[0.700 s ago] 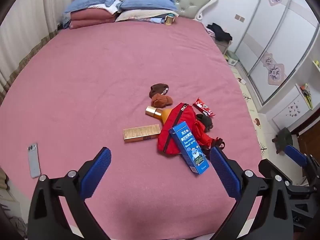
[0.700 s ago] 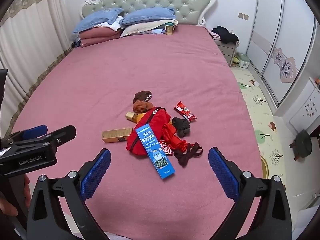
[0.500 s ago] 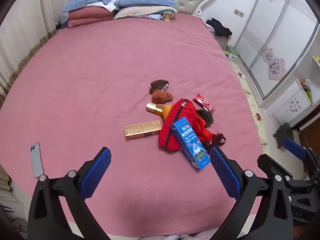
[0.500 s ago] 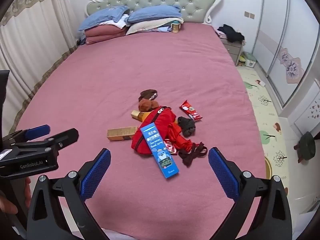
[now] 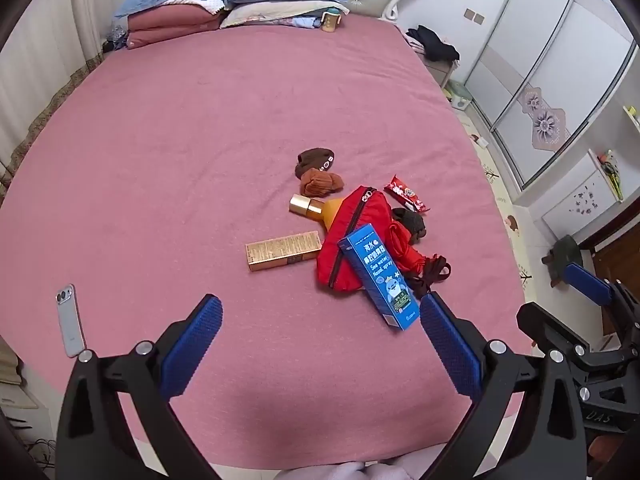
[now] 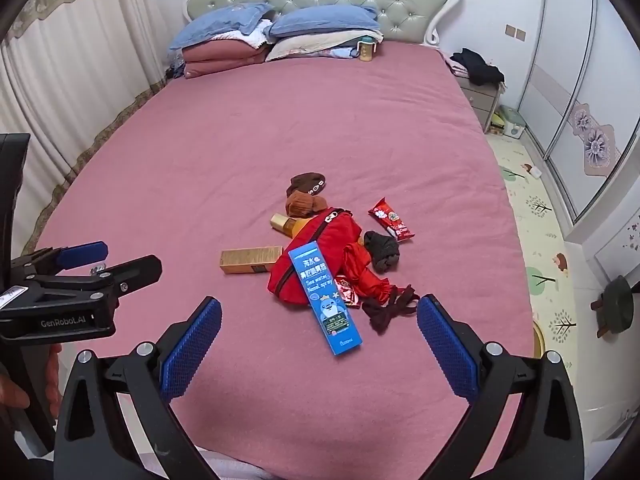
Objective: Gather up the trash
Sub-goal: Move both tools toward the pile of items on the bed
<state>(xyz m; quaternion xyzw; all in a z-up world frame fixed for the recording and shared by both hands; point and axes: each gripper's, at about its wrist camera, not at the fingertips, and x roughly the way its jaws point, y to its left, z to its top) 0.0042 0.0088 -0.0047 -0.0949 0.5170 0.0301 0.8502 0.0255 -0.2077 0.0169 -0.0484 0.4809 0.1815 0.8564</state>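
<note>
Orange bottle (image 5: 316, 210) half hidden under red pouch (image 5: 352, 236), label unreadable.

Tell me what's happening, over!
Both tools open, empty: left tool, right tool. Blue box on red bag. Nothing grabbed yet.

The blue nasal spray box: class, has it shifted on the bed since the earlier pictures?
No. The blue nasal spray box lies across the red pouch as before, beside the gold carton; only the camera view shifted.
</note>
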